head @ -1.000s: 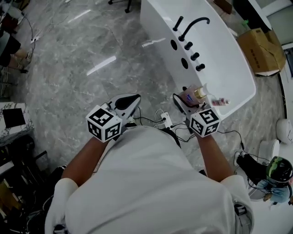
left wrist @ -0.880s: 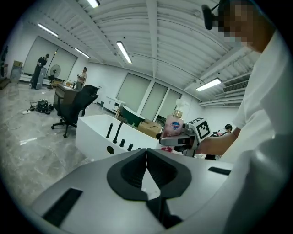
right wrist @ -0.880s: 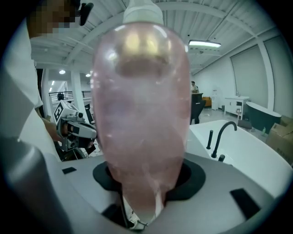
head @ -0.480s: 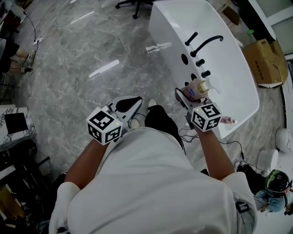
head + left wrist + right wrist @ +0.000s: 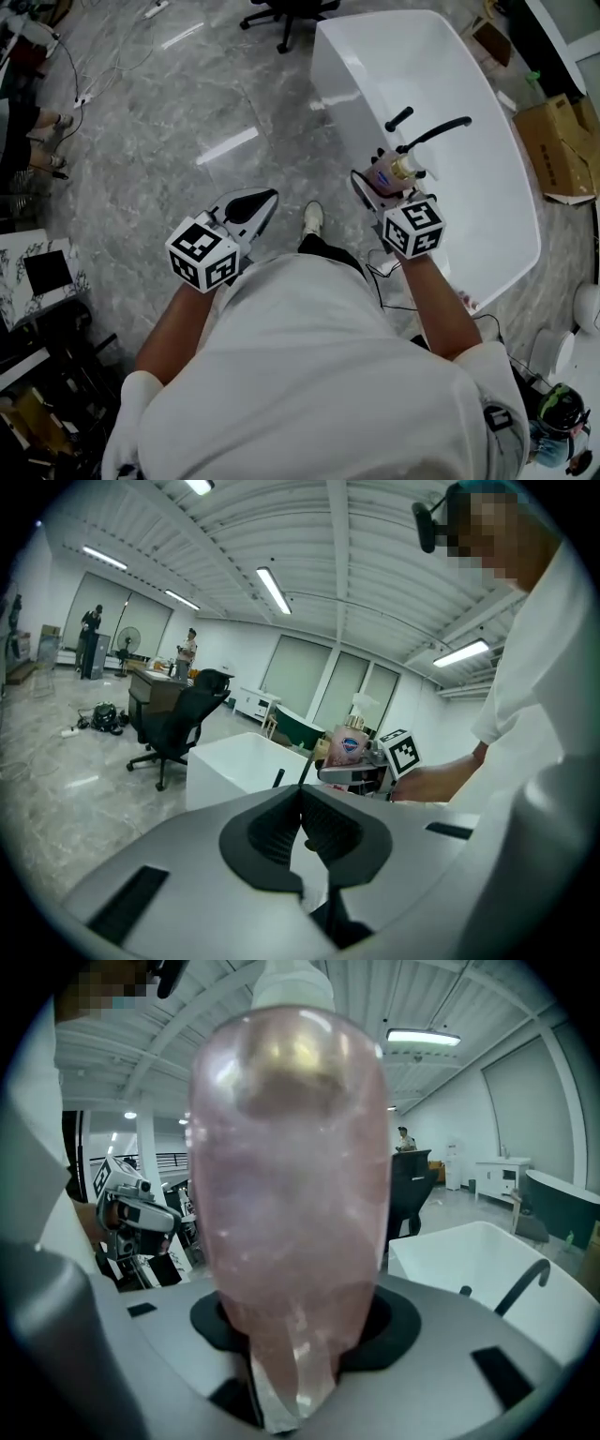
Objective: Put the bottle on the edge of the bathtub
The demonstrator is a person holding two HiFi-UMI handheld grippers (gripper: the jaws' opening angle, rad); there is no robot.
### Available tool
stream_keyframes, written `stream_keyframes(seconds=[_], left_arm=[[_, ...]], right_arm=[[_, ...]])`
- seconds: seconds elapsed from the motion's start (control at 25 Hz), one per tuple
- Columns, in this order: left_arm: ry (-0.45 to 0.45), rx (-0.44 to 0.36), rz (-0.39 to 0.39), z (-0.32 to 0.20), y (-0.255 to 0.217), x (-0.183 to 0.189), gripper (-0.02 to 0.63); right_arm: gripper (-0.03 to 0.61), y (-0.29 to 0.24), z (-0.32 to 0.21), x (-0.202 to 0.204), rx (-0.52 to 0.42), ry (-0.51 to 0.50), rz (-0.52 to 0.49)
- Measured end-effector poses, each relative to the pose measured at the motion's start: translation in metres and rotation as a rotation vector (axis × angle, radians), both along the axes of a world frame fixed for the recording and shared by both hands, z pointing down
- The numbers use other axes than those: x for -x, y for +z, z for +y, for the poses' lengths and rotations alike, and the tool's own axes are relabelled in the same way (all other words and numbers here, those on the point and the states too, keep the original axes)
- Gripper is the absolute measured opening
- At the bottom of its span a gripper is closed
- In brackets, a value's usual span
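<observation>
A pink pump bottle with a white pump head is held upright in my right gripper, whose jaws are shut on its body. In the right gripper view the bottle fills the middle of the picture. It hangs over the near rim of the white bathtub, beside the black faucet. My left gripper stays over the marble floor to the left, jaws shut with nothing between them. From the left gripper view the bottle and the tub show ahead.
A black handle stands on the tub's rim by the faucet. A black office chair is behind the tub, cardboard boxes to the right. Cables lie on the floor at far left. My shoe is close to the tub.
The tub has come nearer and the view has shifted along it. My right gripper with the bottle has moved up to the rim by the faucet. The left gripper kept its place.
</observation>
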State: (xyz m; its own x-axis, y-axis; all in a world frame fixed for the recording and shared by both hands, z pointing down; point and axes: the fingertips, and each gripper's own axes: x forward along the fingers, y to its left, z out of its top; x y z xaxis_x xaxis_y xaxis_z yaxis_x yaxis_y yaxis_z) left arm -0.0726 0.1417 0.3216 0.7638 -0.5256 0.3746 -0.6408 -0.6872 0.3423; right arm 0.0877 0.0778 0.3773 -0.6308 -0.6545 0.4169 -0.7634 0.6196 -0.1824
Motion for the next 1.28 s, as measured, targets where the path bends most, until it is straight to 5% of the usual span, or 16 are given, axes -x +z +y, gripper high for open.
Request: stream_keyframes(seconds=[0.32, 0.68, 1.28], left_arm=[[-0.008, -0.001, -0.034, -0.114, -0.002, -0.045, 0.018], [0.044, 0.031, -0.028, -0.196, 0.013, -0.052, 0.018], [0.284, 0.092, -0.008, -0.378, 0.058, -0.028, 0.018]], right_arm=[[0.222, 0.024, -0.111, -0.023, 0.002, 0.008, -0.022], [0.222, 0.050, -0.213, -0.029, 0.004, 0.090, -0.017], [0.222, 0.101, -0.432, -0.007, 0.001, 0.227, 0.052]])
